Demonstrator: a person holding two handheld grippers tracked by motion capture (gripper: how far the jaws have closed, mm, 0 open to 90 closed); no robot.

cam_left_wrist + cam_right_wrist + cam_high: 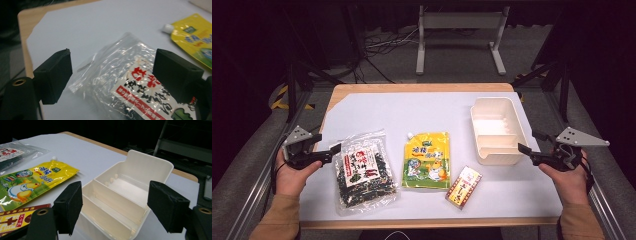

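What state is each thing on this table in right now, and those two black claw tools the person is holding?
Left gripper: open, holding nothing, jaws by the edge of the seaweed bag.
Right gripper: open, holding nothing, beside the white bin.
Seaweed bag: lying flat, looks sealed.
Yellow spout pouch: lying flat, white cap on.
Small red and yellow box: lying flat, closed.
White bin: upright, lidless, divided compartments empty.

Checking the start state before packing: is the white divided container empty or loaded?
Empty. The white divided container shows bare floors in its compartments in the right gripper view; the seaweed bag, yellow spout pouch and small box lie outside it.
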